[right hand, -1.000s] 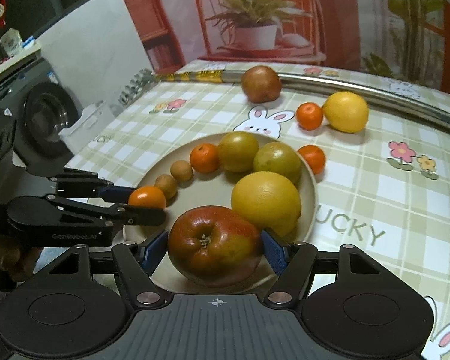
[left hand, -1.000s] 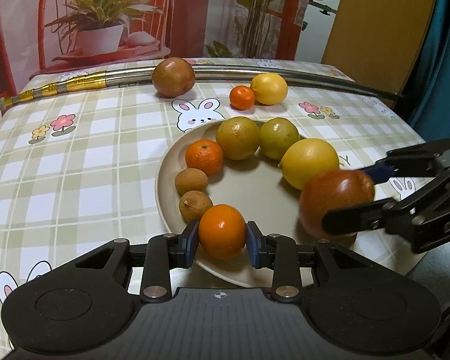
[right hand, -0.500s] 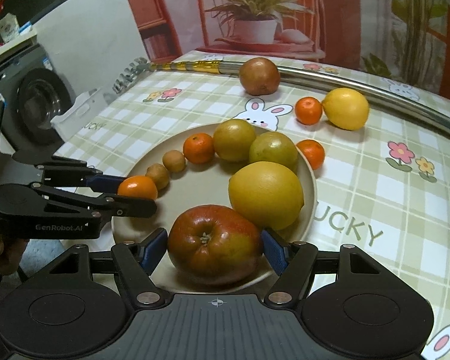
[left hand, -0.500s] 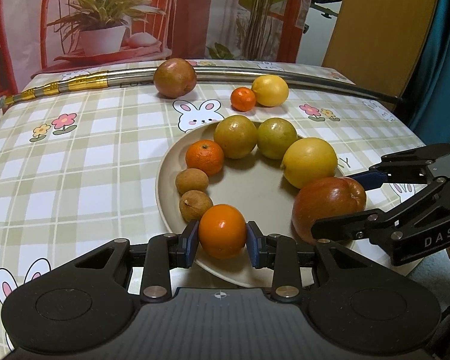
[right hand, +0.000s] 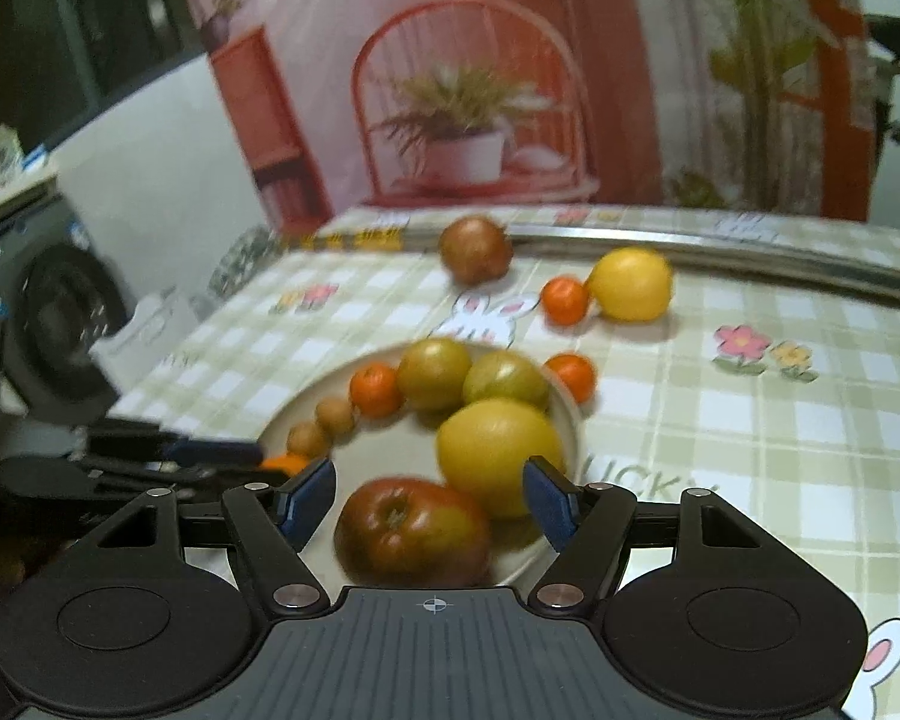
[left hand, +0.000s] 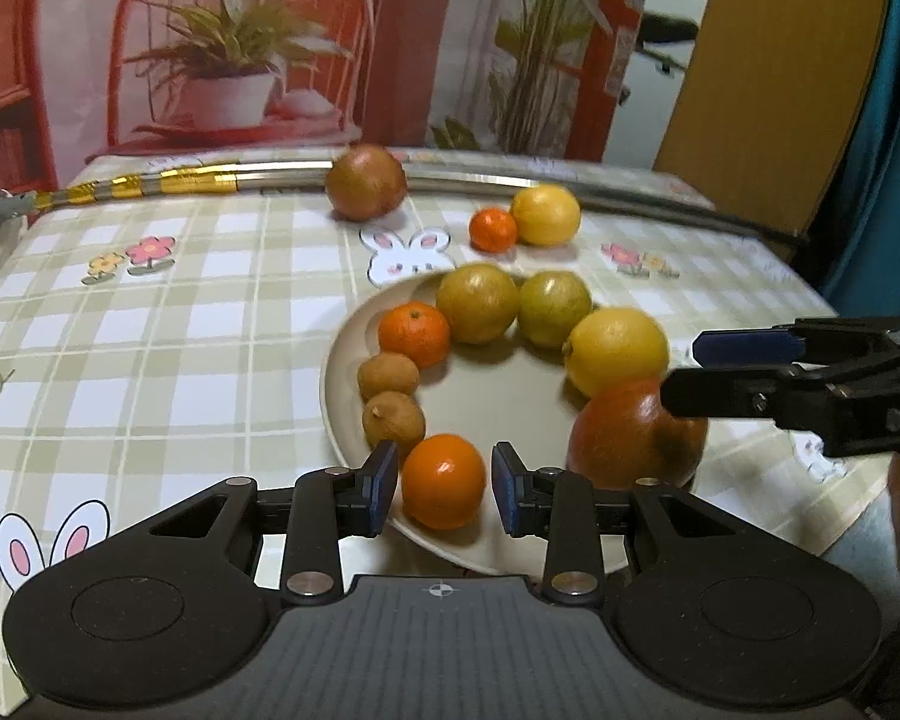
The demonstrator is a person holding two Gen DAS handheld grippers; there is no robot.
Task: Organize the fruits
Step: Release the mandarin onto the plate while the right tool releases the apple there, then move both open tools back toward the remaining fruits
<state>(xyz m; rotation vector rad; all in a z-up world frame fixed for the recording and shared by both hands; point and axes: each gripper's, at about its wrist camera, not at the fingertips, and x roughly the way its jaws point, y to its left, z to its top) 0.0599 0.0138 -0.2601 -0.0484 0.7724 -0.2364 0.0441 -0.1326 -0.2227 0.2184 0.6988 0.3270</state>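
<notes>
Both claws stand released: the left gripper (left hand: 444,480) gapes around the orange (left hand: 443,480) at the plate's (left hand: 492,384) six o'clock rim; the right gripper (right hand: 429,495) is spread wide above the apple (right hand: 413,533) at four o'clock.

A metal pole (left hand: 498,180) lies along the checked tablecloth (left hand: 150,324); a washing machine (right hand: 48,324) stands beside.

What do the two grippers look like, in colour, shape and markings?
Both are matte black plastic. The left gripper has a wide ribbed body, two round discs, angled link bars with silver rivets and a small crosshair mark. Its fingers carry blue pads. The right gripper is built the same, and its side shows white letters, partly readable as "DAS". No cables or sleeves can be made out.
</notes>
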